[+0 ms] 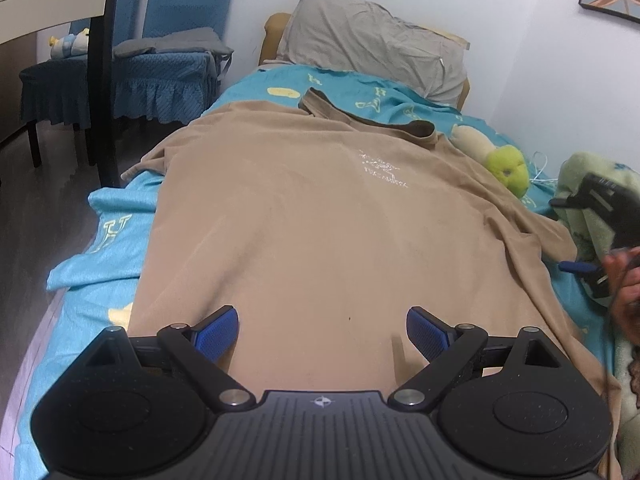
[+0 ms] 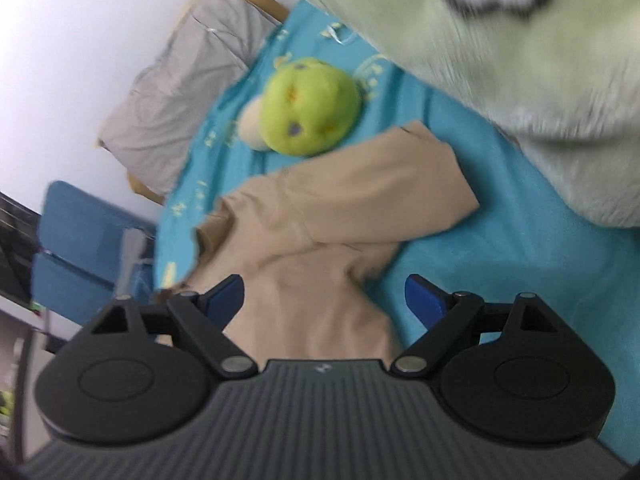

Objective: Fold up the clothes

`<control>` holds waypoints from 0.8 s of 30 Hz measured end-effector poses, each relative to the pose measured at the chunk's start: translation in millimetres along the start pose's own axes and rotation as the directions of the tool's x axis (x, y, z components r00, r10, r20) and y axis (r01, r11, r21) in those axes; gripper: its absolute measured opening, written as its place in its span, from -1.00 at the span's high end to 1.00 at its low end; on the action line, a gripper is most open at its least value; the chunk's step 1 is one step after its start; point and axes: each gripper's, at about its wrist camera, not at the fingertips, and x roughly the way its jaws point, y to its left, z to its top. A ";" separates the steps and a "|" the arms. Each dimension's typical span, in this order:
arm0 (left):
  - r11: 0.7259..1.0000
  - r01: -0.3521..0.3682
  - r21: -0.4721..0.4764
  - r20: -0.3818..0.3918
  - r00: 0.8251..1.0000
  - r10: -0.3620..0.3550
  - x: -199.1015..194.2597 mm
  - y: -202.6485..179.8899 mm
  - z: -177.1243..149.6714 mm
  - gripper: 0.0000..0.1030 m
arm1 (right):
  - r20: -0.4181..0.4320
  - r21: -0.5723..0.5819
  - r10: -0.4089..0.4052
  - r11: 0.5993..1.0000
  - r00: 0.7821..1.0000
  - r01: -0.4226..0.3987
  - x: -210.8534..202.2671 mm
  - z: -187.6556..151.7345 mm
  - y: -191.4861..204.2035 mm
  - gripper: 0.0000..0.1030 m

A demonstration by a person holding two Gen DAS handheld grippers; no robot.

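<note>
A tan T-shirt (image 1: 320, 216) lies spread face up on the bed, its dark collar (image 1: 372, 118) toward the pillow. My left gripper (image 1: 322, 330) is open and empty, hovering over the shirt's lower part. My right gripper (image 2: 324, 300) is open and empty above the shirt's right side (image 2: 312, 280), close to the sleeve (image 2: 368, 196), which lies on the sheet. The right gripper's body also shows in the left wrist view (image 1: 608, 208) at the right edge, held by a hand.
The bed has a turquoise sheet (image 1: 100, 288) and a grey pillow (image 1: 372, 44) at its head. A green plush toy (image 2: 308, 106) lies beside the sleeve. A pale green fleece blanket (image 2: 520, 60) is bunched at the right. A blue-covered chair (image 1: 160, 60) stands left of the bed.
</note>
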 end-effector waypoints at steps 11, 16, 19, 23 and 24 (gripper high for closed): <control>0.998 0.013 -0.069 0.012 1.000 -0.012 10.5 10.6 4.7 -0.80 | 0.254 -0.198 -0.015 0.978 0.967 0.067 55.3 13.5 1.5 -0.39; 0.995 0.020 -0.103 0.028 0.999 -0.017 15.9 15.2 11.2 -0.80 | 0.231 -0.380 -0.126 0.901 0.965 0.209 88.9 18.7 32.0 0.18; 0.992 0.015 -0.122 0.048 0.999 -0.009 13.6 18.7 16.6 -0.79 | 0.291 -0.453 -0.155 0.847 0.944 0.279 81.8 11.7 54.6 0.73; 0.985 -0.006 -0.170 0.098 0.995 0.023 0.1 30.0 27.8 -0.79 | 0.419 -0.590 -0.026 0.752 0.907 0.294 51.0 -14.5 115.1 0.75; 0.983 -0.016 -0.183 0.113 0.993 0.037 -4.4 33.7 30.8 -0.79 | 0.421 -0.625 0.014 0.730 0.907 0.279 44.0 -23.0 131.4 0.75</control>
